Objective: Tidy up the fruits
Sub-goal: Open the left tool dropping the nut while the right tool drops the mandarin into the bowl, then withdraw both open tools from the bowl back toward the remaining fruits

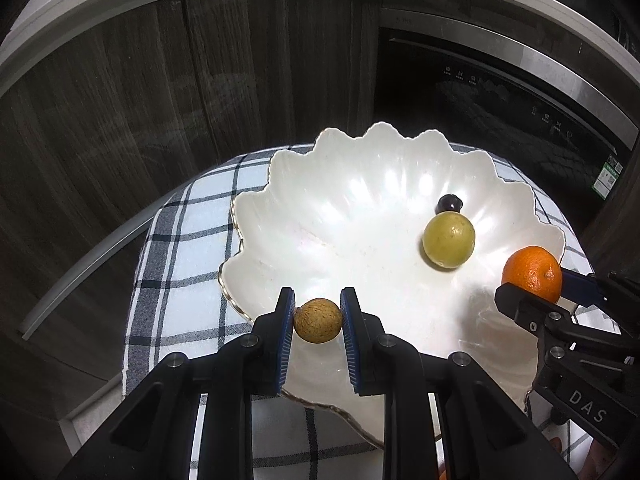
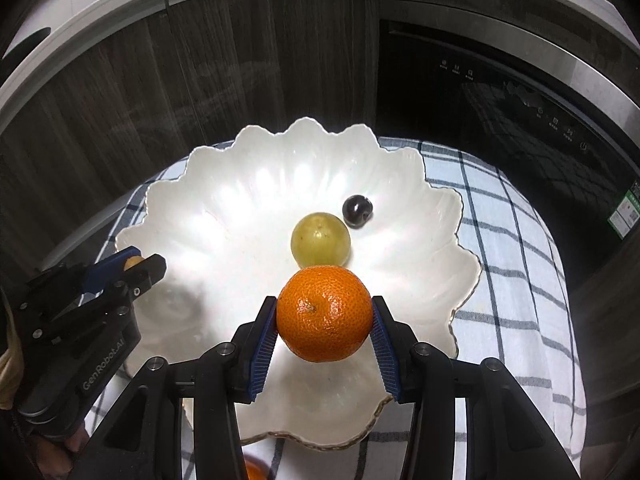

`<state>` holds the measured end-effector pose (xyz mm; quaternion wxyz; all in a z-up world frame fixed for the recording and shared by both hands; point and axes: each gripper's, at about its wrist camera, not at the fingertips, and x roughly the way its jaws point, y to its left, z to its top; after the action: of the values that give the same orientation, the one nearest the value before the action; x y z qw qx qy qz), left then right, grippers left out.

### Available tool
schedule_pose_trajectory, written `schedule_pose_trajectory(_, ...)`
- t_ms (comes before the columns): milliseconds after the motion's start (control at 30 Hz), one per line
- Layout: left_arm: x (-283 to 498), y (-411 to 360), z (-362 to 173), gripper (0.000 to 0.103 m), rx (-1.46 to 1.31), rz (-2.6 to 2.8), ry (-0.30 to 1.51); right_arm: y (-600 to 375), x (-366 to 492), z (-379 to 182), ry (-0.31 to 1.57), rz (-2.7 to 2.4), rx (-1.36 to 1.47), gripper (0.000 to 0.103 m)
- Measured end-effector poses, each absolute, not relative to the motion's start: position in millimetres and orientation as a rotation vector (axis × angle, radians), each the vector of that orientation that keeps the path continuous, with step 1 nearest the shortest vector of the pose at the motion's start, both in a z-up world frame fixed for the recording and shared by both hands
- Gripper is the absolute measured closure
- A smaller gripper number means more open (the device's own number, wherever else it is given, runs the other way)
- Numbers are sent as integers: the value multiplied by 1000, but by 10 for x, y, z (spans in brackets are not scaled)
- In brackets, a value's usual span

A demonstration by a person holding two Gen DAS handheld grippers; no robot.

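Fruit is clamped in both grippers above the plate: the left gripper pinches a longan over the near-left rim, the right gripper an orange. Bare plate lies straight below each; a green fruit sits just beyond the orange.

We find the scalloped dish resting on the checked cloth, with cabinet doors behind it and an oven to their right. In the dish, the round fruit lies right of centre, the small dark fruit touching it from behind. We hold the small nut-like fruit over the near left part and the mandarin over the near right part.
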<state>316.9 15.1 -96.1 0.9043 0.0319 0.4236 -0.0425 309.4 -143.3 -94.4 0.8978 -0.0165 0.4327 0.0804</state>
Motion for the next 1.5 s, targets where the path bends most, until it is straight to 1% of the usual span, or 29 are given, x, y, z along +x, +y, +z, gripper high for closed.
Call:
schedule_pose_trajectory(100, 3164, 141, -963, 78, 69, -91, 878, -1444, 3090, -951, 900, 166, -35, 56)
schedule_pose_trajectory(133, 3161, 134, -958, 75, 72, -91, 877, -1442, 3089, -950, 901, 167, -36, 56)
schedule_pose_trajectory(200, 3151, 123, -943, 70, 84, -84, 868, -1441, 3084, -942, 898, 167, -38, 56)
schedule_pose_trajectory(267, 3130, 120, -916, 56, 91, -77, 854, -1437, 3086, -937, 898, 164, -47, 56)
schedule_pose_trajectory(333, 3121, 123, -901, 51, 94, -71, 849, -1433, 3089, -936, 904, 162, -54, 55)
schedule_pose_trajectory(400, 3119, 125, -897, 47, 102, -61, 849, -1436, 3079, -913, 897, 157, -57, 49)
schedule_pose_trajectory(433, 3116, 124, -895, 43, 107, -54, 849, -1440, 3071, -894, 888, 151, -60, 40)
schedule_pose_trajectory(467, 3112, 129, -891, 40, 109, -50, 848, -1444, 3058, -862, 873, 139, -64, 34)
schedule_pose_trajectory(600, 3086, 152, -856, 31, 104, -35, 840, -1455, 3040, -781, 845, 118, -76, 31)
schedule_pose_trajectory(667, 3067, 164, -833, 24, 99, -29, 836, -1476, 3037, -748, 837, 112, -72, 29)
schedule_pose_trajectory(733, 3043, 171, -798, 21, 96, -23, 827, -1491, 3030, -727, 834, 109, -68, 29)
schedule_pose_trajectory(967, 2965, 151, -665, 18, 100, -22, 805, -1551, 2971, -628, 815, 100, -50, 29)
schedule_pose_trajectory(1500, 2639, 111, -328, 17, 84, -19, 763, -1674, 2632, -283, 739, 87, -29, 29)
